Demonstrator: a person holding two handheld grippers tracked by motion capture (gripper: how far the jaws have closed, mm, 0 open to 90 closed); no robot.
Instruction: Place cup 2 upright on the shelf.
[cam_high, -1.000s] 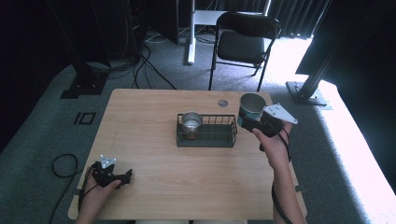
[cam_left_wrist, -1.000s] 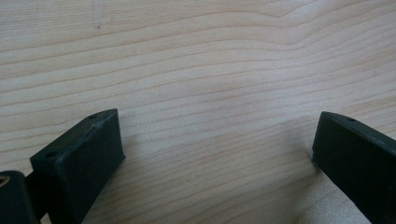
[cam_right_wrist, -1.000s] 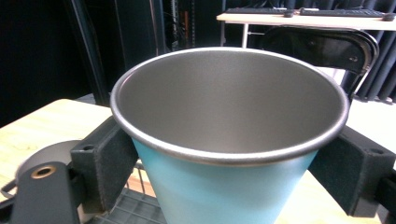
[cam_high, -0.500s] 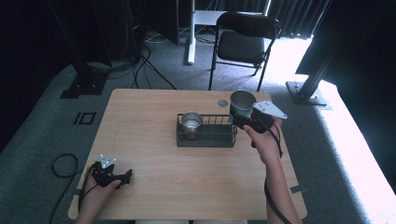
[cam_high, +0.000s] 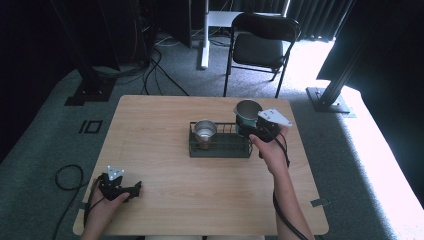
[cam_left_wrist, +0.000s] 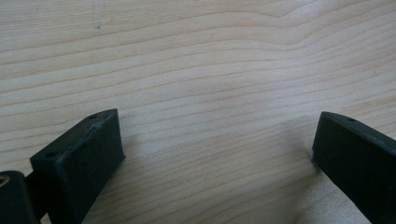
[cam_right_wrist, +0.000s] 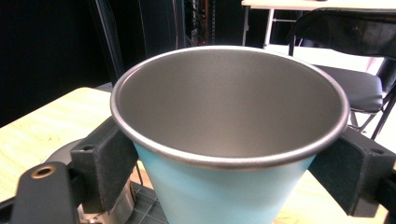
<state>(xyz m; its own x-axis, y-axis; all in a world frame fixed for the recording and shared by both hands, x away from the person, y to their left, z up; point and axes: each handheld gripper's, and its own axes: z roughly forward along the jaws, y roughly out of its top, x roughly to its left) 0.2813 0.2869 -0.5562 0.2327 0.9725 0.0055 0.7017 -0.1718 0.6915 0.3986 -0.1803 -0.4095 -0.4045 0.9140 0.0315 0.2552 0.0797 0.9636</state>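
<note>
right gripper (cam_high: 250, 127): in the person's right hand (cam_high: 272, 152), at the right end of the wire basket; its jaws are clamped on the sides of a cup, one pad pressing each side just below the rim.
light blue cup (cam_right_wrist: 224, 186): metal inside with a rolled steel rim, upright and empty, held in the air by the right gripper; in the high view it (cam_high: 246, 116) sits over the far right corner of the basket.
wire basket (cam_high: 220, 147): dark, rectangular, near the middle of the tabletop, a little to the right, long side running left to right.
steel cup (cam_high: 205, 131): stands upright in the left part of the basket; in the right gripper view its rim shows low on the left behind the left jaw, just beside the held cup.
left gripper (cam_high: 131, 190): lies on the near left corner of the tabletop under the person's left hand (cam_high: 102, 205), well apart from the basket; its jaws stand wide, with bare wood between them in the left gripper view.
tabletop (cam_high: 155, 125): light wood, rectangular.
folding chair (cam_high: 260, 42): black, on the grey carpet beyond the far edge of the tabletop.
cable (cam_high: 65, 175): black loop on the carpet to the left of the tabletop.
</note>
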